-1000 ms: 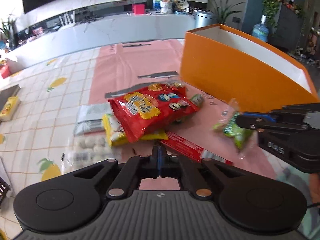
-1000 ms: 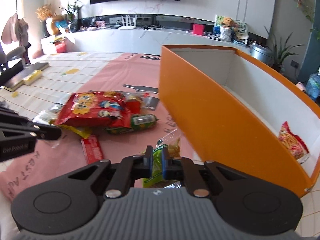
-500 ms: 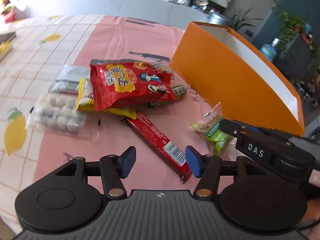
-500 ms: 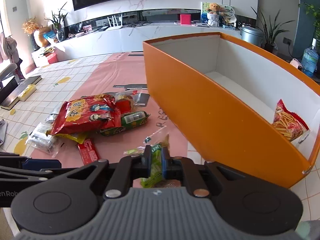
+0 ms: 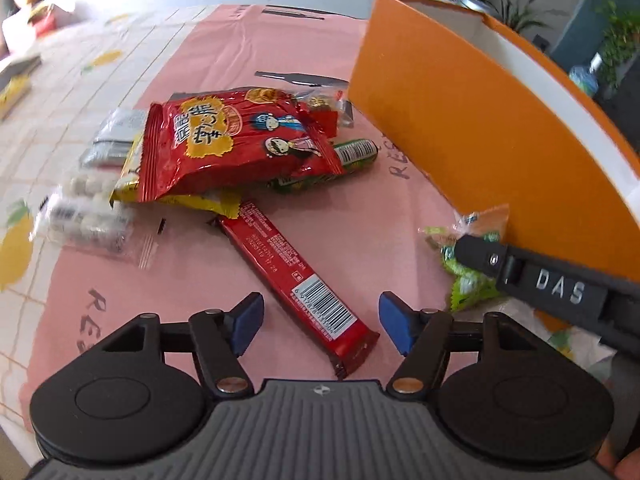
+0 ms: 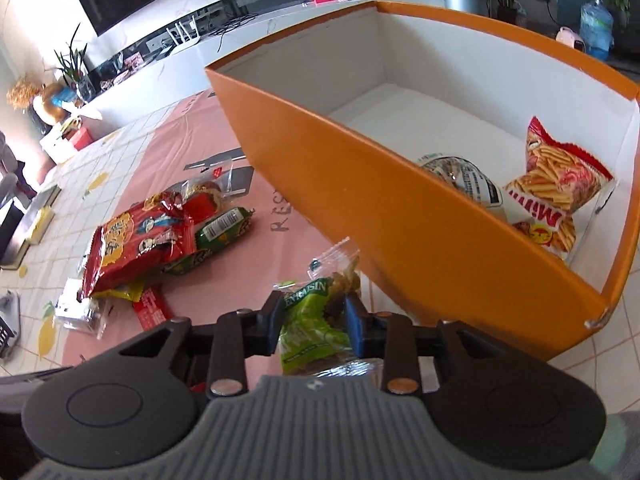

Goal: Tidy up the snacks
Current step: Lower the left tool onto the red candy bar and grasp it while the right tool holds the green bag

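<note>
My left gripper (image 5: 320,320) hangs over the pink mat with its jaws wide and still opening. A long red bar (image 5: 296,276) lies on the mat under the gap, and neither pad touches it. My right gripper (image 6: 314,320) has a green raisin bag (image 6: 312,320) between its pads, just outside the near wall of the orange box (image 6: 380,208). Its jaws are opening, but the pads still touch the bag. In the left wrist view the same bag (image 5: 468,280) hangs from the right gripper's finger (image 5: 520,268). A big red chip bag (image 5: 236,140) tops the pile of snacks.
Inside the box lie a red-and-yellow fries bag (image 6: 560,188) and a clear grey packet (image 6: 460,176). Around the red bag sit a yellow bag (image 5: 184,200), a green tube (image 5: 344,156), a silver packet (image 5: 116,136) and white candy balls (image 5: 84,216).
My left gripper went from shut to wide open and moved down over the red bar. My right gripper rolled and carried the green bag closer to the box wall, and its jaws widened a little.
</note>
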Demonstrator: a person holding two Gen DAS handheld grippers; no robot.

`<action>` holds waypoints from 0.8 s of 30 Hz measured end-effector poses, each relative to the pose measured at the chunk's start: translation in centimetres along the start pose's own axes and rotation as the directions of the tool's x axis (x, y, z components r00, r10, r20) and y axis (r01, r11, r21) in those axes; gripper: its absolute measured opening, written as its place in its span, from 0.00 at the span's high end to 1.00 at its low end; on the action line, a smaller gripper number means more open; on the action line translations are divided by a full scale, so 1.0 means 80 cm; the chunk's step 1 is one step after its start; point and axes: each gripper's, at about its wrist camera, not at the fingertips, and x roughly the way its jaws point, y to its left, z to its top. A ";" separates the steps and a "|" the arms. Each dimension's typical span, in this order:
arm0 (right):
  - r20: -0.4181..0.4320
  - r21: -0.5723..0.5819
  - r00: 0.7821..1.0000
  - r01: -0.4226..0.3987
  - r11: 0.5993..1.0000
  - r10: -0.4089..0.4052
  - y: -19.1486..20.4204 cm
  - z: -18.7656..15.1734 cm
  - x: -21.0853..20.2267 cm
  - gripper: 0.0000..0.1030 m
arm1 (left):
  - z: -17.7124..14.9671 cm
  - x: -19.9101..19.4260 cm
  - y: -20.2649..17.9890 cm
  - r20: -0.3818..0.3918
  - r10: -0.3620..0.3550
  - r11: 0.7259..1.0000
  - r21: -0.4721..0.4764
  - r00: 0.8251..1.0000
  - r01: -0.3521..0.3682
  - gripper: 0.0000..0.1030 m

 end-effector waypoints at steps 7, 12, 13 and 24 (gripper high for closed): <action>0.010 -0.017 1.000 -0.026 1.000 0.026 0.002 -0.003 -0.002 0.70 | -0.004 -0.006 0.010 -0.019 -0.019 0.997 0.079 1.000 0.021 0.54; 0.007 -0.041 0.998 -0.068 0.997 0.068 0.006 -0.005 -0.005 0.70 | -0.008 -0.014 0.030 -0.069 -0.053 0.984 0.167 0.996 0.064 0.59; 0.005 -0.050 0.997 -0.076 0.996 0.077 0.008 -0.005 -0.005 0.70 | -0.009 -0.017 0.033 -0.077 -0.054 0.982 0.174 0.996 0.066 0.59; 0.020 -0.144 0.998 -0.058 0.988 0.061 0.026 -0.011 -0.003 0.68 | -0.018 -0.021 0.057 -0.015 -0.064 0.991 0.120 0.998 0.066 0.36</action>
